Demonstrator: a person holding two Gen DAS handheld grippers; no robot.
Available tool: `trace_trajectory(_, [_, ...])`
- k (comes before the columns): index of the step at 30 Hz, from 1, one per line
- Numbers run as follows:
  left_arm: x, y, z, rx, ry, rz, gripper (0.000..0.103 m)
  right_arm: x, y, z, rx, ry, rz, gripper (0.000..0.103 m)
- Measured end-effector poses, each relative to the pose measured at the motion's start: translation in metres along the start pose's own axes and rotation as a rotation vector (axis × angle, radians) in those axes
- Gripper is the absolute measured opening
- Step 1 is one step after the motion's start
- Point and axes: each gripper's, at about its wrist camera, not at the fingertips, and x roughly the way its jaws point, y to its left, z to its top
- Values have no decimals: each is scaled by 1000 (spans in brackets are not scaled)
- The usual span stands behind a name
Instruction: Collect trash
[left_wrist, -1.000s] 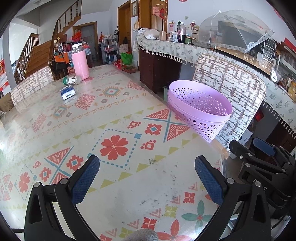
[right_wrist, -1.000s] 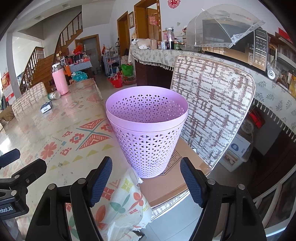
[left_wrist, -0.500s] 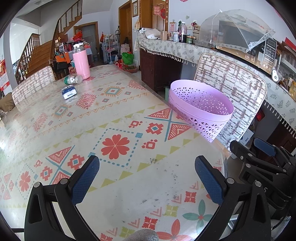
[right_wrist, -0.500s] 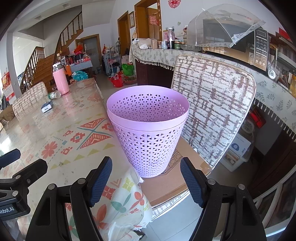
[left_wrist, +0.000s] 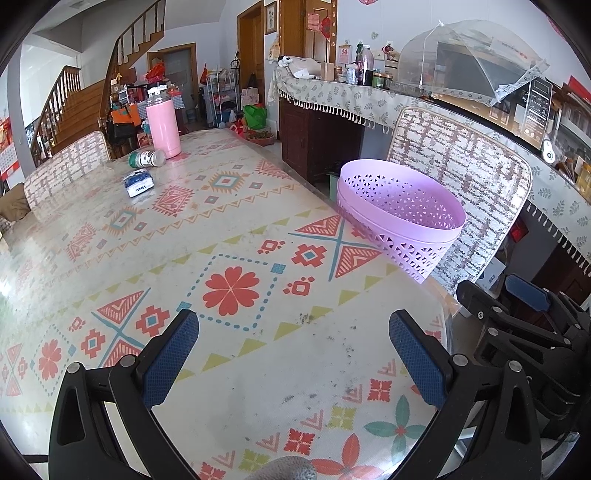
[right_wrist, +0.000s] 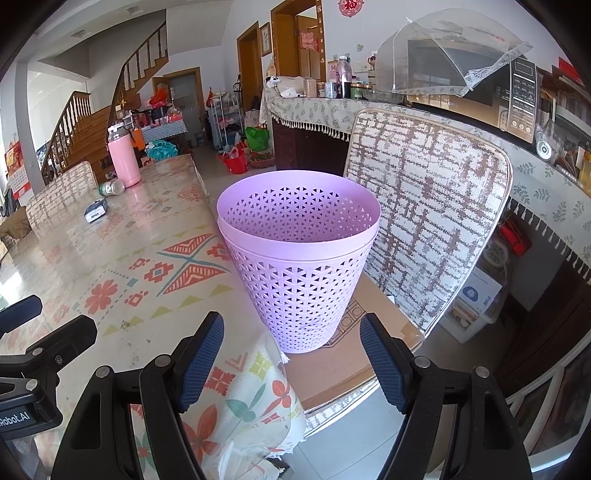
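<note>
A lilac perforated waste basket (right_wrist: 299, 254) stands on a chair seat beside the table's right edge; it also shows in the left wrist view (left_wrist: 402, 214). At the table's far end lie a tipped-over bottle with a green label (left_wrist: 147, 158) and a small blue-and-white packet (left_wrist: 138, 185). My left gripper (left_wrist: 293, 354) hovers open over the patterned tablecloth, nothing between its blue pads. My right gripper (right_wrist: 291, 363) is open too, in front of the basket's base at the table corner, and holds nothing.
A tall pink flask (left_wrist: 162, 125) stands upright by the bottle. A woven-back chair (right_wrist: 424, 210) rises behind the basket. Another chair (left_wrist: 66, 166) is at the far left. A sideboard with a mesh food cover (left_wrist: 469, 62) runs along the right wall.
</note>
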Motion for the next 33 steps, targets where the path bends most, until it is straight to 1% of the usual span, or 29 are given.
trace_trajectory(25, [-2,-2,0,2,-1,4,102,-7,-4,3,10,-10,3,80])
trace_trajectory(33, [-8,-10,2,46,-16,-11,102,-6,-12,2,27,-11,-4,80])
